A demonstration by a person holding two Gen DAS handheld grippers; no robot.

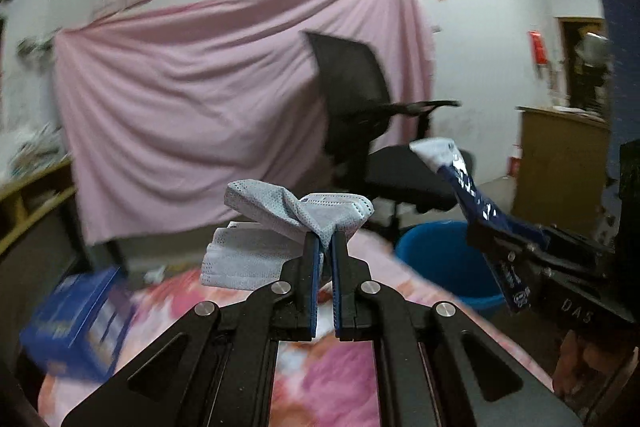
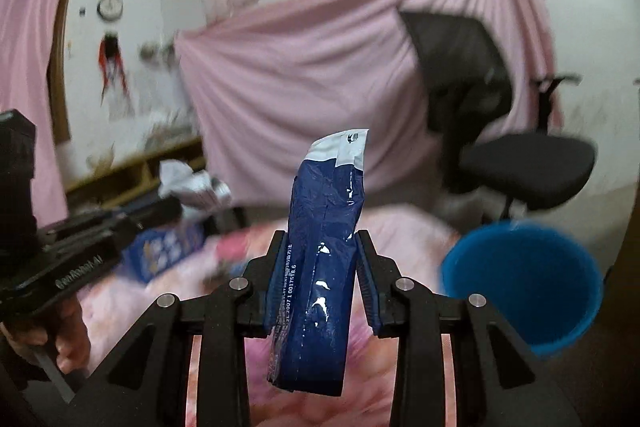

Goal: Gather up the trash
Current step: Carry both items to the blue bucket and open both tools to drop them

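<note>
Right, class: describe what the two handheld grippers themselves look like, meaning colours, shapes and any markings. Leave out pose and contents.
Both are matte black. The left gripper has angular linkage arms with triangular cut-outs, round silver pivot pins and blue finger pads. The right gripper matches: black arms, silver pins, ribbed blue pads. Pale lettering marks each body's side; the right one's reads "DAS", the left one's is blurred. No cables or sleeves show.

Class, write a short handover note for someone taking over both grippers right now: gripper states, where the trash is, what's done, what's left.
Left gripper: shut on a pale blue face mask, held up over the pink floral cloth.
Right gripper: shut on a dark blue wrapper, upright between the fingers.
Blue bucket: on the floor to the right, beyond the cloth's edge; its contents can't be seen.
Done: both pieces picked up.
Left: carry both over the bucket and release. A blue box remains at the left.
</note>
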